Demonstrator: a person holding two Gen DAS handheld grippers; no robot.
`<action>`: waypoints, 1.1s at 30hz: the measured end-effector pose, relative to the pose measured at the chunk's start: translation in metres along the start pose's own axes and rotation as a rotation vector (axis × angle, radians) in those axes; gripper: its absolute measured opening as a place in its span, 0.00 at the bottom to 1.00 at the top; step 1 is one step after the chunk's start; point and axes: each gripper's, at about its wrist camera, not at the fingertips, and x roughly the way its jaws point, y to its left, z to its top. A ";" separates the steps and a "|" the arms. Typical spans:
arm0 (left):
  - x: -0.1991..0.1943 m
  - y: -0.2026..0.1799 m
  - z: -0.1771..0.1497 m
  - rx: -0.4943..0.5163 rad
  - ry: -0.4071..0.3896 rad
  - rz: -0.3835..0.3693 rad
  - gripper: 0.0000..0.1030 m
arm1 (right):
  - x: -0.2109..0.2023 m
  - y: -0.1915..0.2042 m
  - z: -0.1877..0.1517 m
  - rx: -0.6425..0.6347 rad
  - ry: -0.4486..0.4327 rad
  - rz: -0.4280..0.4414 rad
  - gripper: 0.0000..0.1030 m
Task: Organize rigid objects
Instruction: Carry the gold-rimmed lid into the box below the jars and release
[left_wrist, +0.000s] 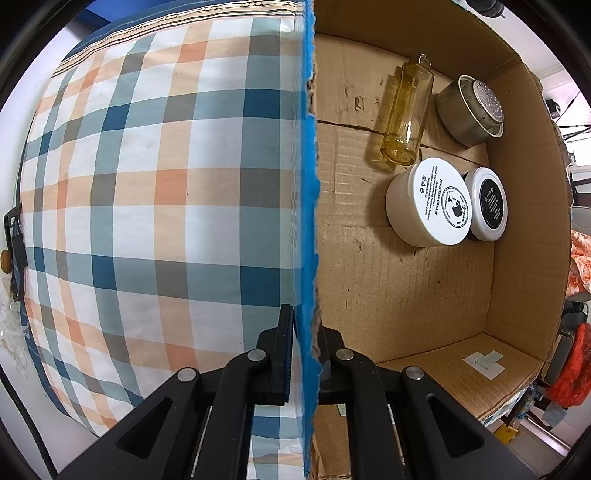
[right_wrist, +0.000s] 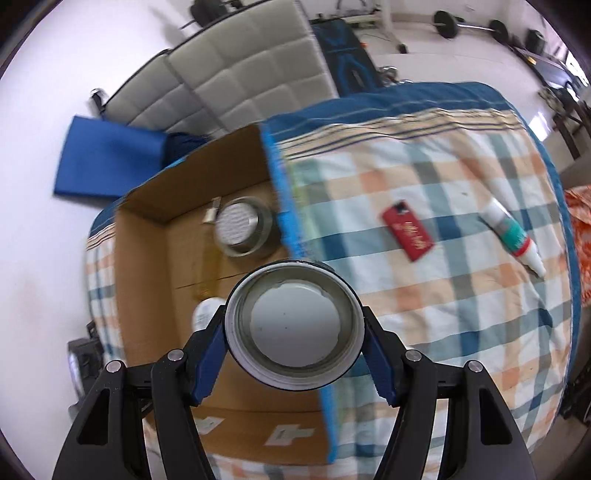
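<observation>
The round jar (right_wrist: 293, 328) sits clamped between the blue pads (right_wrist: 207, 363) of the right gripper (right_wrist: 293, 332), held by its sides with one flat end facing the camera, so the grip spans its width and leaves it free to be lowered straight down. It hangs above the edge of the cardboard box (right_wrist: 147, 280), over the blue-taped wall (right_wrist: 284, 199) that divides the box from the checked bedcover (right_wrist: 443, 314); the likely aim is to carry it across that wall and set it inside.

The box floor already holds a metal tin with a perforated lid (left_wrist: 476, 110), a clear yellow bottle (left_wrist: 406, 114) lying on its side just beside it, a white cream jar (left_wrist: 428, 203) and a smaller black-labelled jar (left_wrist: 487, 203) touching it. They cluster toward one wall, which leaves open cardboard nearer the taped wall for the next item.

The left gripper (left_wrist: 304, 354) points down with its jaws closed on the top of the blue-taped wall (left_wrist: 308, 221), one finger outside and one inside. This probably steadies the light box on the soft bed and keeps the wall upright while the other hand loads it.

Out on the bedcover, a red flat case (right_wrist: 408, 232) and a white tube with a green band (right_wrist: 513, 232) lie well apart from the box, seemingly waiting their turn.
</observation>
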 end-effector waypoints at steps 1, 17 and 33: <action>0.000 0.000 0.000 0.000 0.000 0.000 0.05 | -0.001 0.008 -0.003 -0.013 -0.001 0.006 0.67; 0.000 0.001 -0.001 -0.005 -0.005 -0.006 0.05 | 0.021 0.061 -0.037 -0.103 0.071 0.039 0.67; 0.000 0.001 -0.001 -0.001 -0.004 -0.004 0.05 | 0.092 0.085 -0.079 -0.112 0.225 0.080 0.68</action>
